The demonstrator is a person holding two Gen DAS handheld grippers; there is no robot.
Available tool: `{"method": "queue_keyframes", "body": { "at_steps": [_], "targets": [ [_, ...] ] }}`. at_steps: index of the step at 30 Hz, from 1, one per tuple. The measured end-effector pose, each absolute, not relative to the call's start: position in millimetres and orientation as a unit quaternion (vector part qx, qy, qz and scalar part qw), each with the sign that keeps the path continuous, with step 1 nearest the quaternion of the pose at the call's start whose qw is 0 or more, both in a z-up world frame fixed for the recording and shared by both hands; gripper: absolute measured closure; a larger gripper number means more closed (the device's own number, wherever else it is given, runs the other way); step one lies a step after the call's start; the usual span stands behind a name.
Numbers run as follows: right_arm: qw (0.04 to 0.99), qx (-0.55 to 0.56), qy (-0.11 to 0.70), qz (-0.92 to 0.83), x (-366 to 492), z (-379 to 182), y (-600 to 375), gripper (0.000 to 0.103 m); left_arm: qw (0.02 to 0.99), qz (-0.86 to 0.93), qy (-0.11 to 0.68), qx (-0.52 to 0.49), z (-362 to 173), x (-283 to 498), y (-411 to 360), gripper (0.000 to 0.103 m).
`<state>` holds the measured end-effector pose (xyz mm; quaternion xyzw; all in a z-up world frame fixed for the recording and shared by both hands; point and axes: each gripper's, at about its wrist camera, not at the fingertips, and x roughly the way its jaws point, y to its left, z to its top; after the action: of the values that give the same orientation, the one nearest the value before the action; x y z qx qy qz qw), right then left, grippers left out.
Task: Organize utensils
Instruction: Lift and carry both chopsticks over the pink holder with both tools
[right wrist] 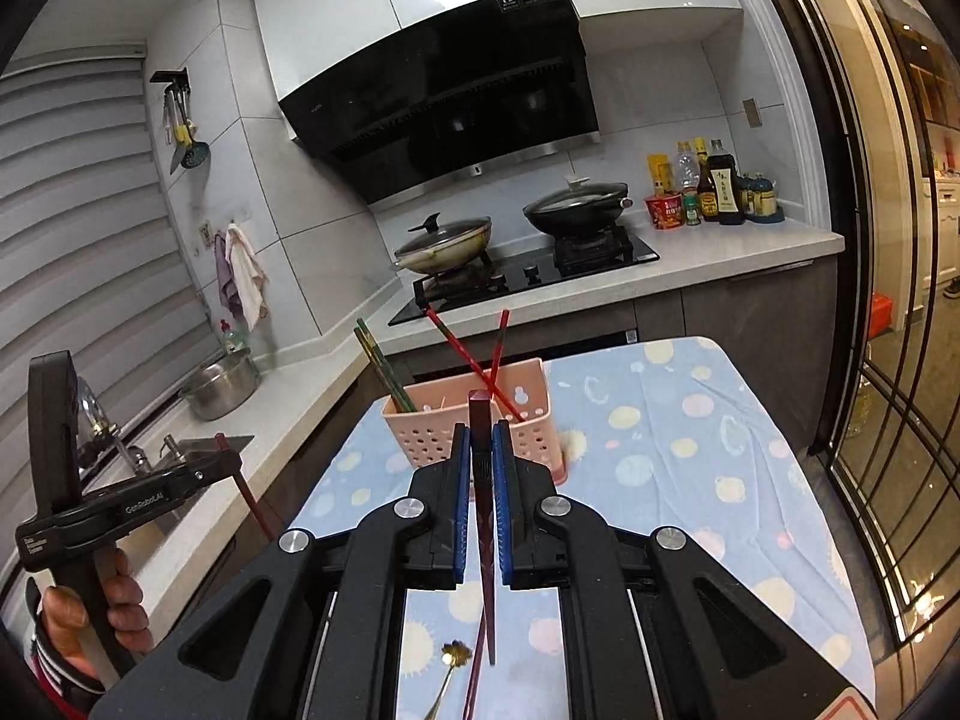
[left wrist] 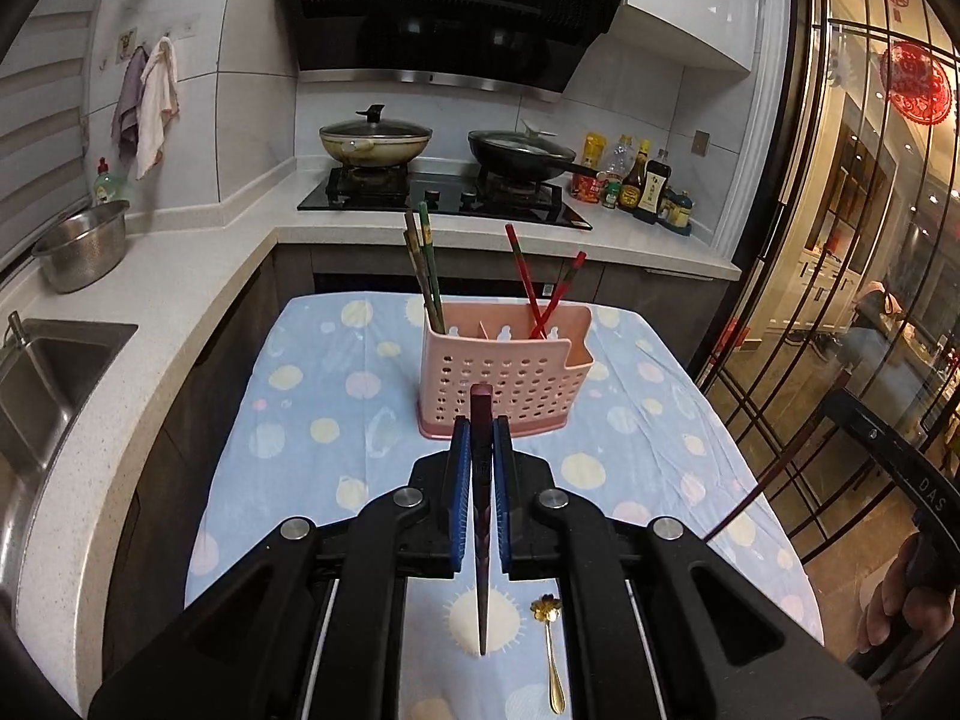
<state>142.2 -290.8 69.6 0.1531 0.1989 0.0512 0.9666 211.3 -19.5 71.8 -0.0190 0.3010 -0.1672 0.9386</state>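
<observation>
From the left wrist camera, the left tongs (left wrist: 482, 450) are clamped on a dark maroon chopstick (left wrist: 482, 540), held nearly upright, its thick end poking up between the blue pads (left wrist: 459, 468) and its thin tip hanging down toward the desk (left wrist: 300, 420). Just ahead of the tongs stands the pink holder (left wrist: 501, 372). In its compartment ahead and to the left stand greenish-brown chopsticks (left wrist: 425, 264); a red pair (left wrist: 543, 288) crosses in the compartment ahead and to the right. Below the tongs and slightly right, a gold spoon (left wrist: 552, 654) lies flat on the cloth, not yet put away.

From the right wrist camera, the right tongs (right wrist: 482, 456) are likewise closed on a dark maroon chopstick (right wrist: 483, 516), upright, with the holder (right wrist: 474, 426) just ahead. Below these tongs lies the spoon (right wrist: 447, 684), and beside it what looks like another dark chopstick (right wrist: 475, 672) resting on the desk. Far to the left, the other tongs show with their own chopstick.

Judging by this, the task is partly done: two colour groups are sorted, two chopsticks are lifted but not yet dropped in, and the spoon and possibly one more stick remain.
</observation>
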Motion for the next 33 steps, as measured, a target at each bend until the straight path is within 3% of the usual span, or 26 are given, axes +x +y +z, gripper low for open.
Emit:
{"method": "queue_keyframes", "body": {
  "at_steps": [22,33],
  "targets": [
    [0.977,0.158,0.127,0.064,260,143,-289,0.096,0.968,-0.167,0.184,-0.021,187,292,-52,0.096],
    [0.978,0.170,0.113,0.053,323,153,-280,0.096,0.975,-0.142,0.171,-0.016,182,344,-59,0.096]
  ]
}}
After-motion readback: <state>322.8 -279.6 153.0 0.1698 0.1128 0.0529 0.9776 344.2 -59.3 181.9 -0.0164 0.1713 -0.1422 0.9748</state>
